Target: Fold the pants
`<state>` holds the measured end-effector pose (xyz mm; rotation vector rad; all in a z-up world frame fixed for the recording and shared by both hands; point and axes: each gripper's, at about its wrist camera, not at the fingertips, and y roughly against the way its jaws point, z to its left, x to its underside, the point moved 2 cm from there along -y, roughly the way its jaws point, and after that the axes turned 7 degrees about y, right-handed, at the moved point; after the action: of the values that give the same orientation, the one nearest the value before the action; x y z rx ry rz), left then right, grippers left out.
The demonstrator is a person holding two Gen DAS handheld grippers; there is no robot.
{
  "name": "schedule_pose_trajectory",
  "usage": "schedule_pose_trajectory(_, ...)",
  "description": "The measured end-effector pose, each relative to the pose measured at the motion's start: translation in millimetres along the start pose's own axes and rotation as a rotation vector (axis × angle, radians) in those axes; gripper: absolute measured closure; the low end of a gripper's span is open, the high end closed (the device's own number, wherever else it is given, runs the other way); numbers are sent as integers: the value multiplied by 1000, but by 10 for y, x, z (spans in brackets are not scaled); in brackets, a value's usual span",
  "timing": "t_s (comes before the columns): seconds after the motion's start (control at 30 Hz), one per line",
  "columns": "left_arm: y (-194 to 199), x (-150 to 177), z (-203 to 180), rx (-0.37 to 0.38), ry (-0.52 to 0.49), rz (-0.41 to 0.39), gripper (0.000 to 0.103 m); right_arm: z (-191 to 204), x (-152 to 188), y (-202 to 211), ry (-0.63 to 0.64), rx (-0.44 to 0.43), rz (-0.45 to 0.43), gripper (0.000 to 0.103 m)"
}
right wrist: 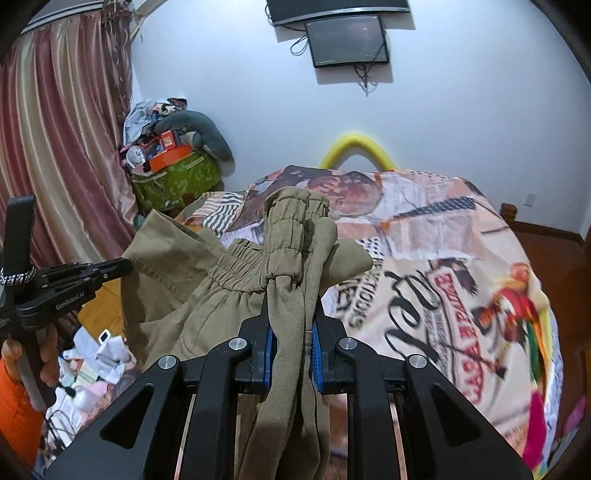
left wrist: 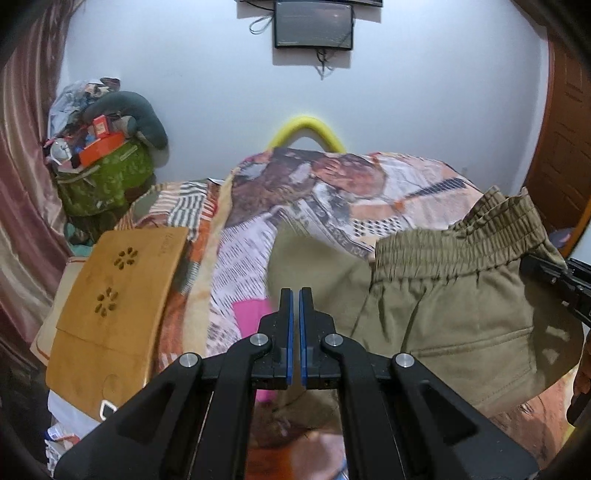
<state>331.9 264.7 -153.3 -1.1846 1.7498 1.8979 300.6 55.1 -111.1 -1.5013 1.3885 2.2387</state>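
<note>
Olive khaki pants (left wrist: 454, 310) with an elastic waistband hang lifted over the patterned bedspread (left wrist: 332, 192). In the right wrist view my right gripper (right wrist: 291, 295) is shut on a bunched fold of the pants (right wrist: 291, 258), cloth hanging down between the fingers. My left gripper (left wrist: 296, 295) has its blue-padded fingers almost together with nothing between them, left of the pants. In the right wrist view the left gripper (right wrist: 122, 266) points at the pants' left edge. The right gripper's tip (left wrist: 546, 273) shows at the pants' right edge in the left wrist view.
A tan board (left wrist: 118, 302) lies at the bed's left side. A green bag piled with clutter (left wrist: 103, 177) stands by the pink curtain (right wrist: 55, 155). A yellow foam arc (left wrist: 306, 129) and a wall screen (left wrist: 314, 26) are behind the bed. Loose items (right wrist: 96, 362) lie on the floor at left.
</note>
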Motion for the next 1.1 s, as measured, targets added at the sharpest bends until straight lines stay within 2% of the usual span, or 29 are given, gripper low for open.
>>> schedule_pose_trajectory(0.13,-288,-46,119,-12,23,21,101,99,-30,-426,26,-15,45,89)
schedule_pose_trajectory(0.23,-571,49,220,-1,47,76,101,114,90,-751,52,16,100,90)
schedule_pose_trajectory(0.3,-775,174,289,46,75,140,101,-2,177,-808,18,31,113,90)
schedule_pose_trajectory(0.4,-1032,371,306,47,74,207,100,-218,239,-790,-36,40,115,90)
schedule_pose_trajectory(0.47,-1220,498,291,44,66,259,93,-346,295,-763,-52,58,129,90)
schedule_pose_trajectory(0.6,-1518,715,238,77,74,356,54,-495,441,-716,-58,80,158,90)
schedule_pose_trajectory(0.63,-1594,772,216,72,70,369,48,-517,468,-713,-61,84,161,90)
schedule_pose_trajectory(0.7,-1703,844,186,70,67,404,47,-573,545,-688,-73,83,166,90)
schedule_pose_trajectory(0.83,-1973,988,159,109,123,498,47,-665,643,-680,-96,73,172,90)
schedule_pose_trajectory(0.9,-2027,1019,131,116,124,502,49,-689,678,-683,-99,68,173,90)
schedule_pose_trajectory(0.97,-2047,1034,95,130,133,487,61,-702,705,-691,-100,63,173,90)
schedule_pose_trajectory(1.03,-2028,1024,48,133,140,466,87,-709,730,-681,-103,57,174,89)
schedule_pose_trajectory(1.1,-1995,991,19,119,139,446,96,-716,746,-679,-107,51,173,89)
